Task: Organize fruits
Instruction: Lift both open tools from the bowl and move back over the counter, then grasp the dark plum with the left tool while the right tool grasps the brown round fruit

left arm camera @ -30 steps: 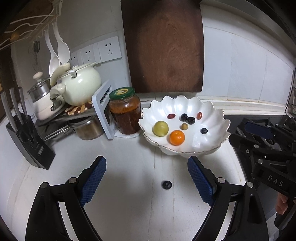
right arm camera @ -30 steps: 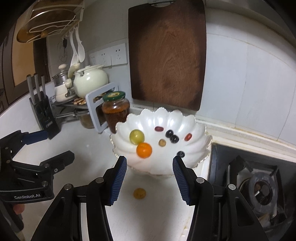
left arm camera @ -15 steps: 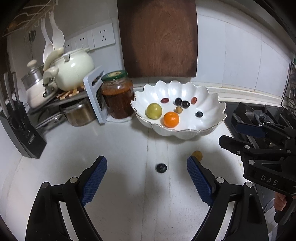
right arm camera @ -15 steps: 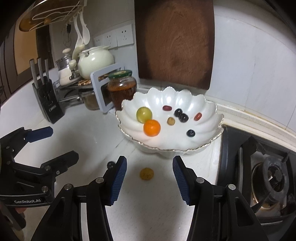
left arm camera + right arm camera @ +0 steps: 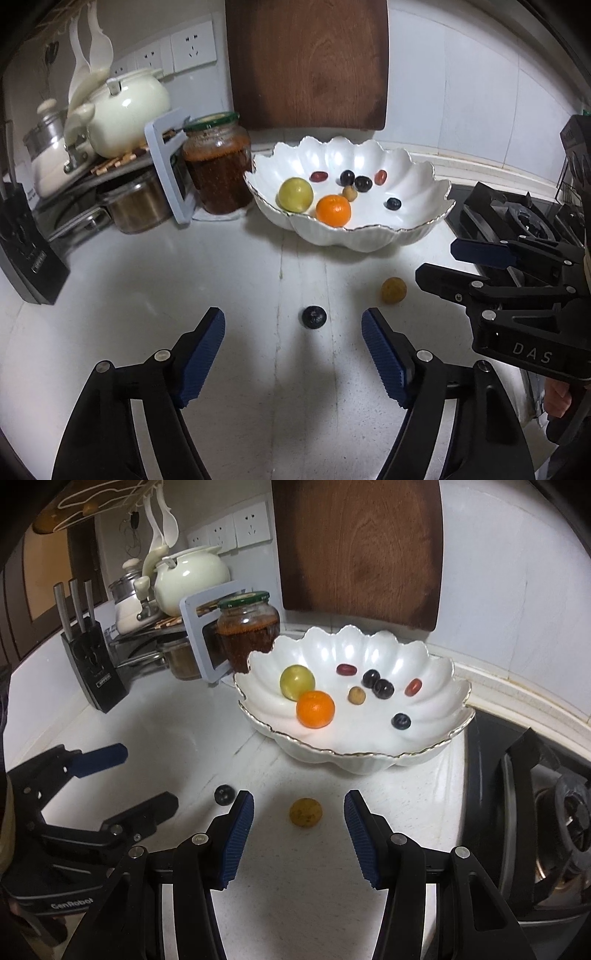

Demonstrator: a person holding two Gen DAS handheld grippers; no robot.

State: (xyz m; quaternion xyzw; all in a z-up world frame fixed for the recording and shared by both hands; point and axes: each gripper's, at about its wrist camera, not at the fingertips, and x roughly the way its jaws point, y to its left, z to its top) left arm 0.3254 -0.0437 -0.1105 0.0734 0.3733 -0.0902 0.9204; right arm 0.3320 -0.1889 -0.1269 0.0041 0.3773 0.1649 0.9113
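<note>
Left gripper (image 5: 293,326) jaws wide apart, blueberry (image 5: 314,316) on counter (image 5: 147,295) between them.

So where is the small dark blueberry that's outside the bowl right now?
The small dark blueberry lies on the white countertop in front of the white scalloped bowl, between the open left claw fingers, left of the small yellow-brown fruit.

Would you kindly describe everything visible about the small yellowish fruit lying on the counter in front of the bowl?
The yellowish fruit is small, round and dull tan-yellow with a few darker specks, its skin matte. It rests loose on the white counter, apart from the scalloped white bowl behind it. It lies ahead of the open right gripper, between its blue finger pads without touching either. A dark blueberry sits separately to its left.
</note>
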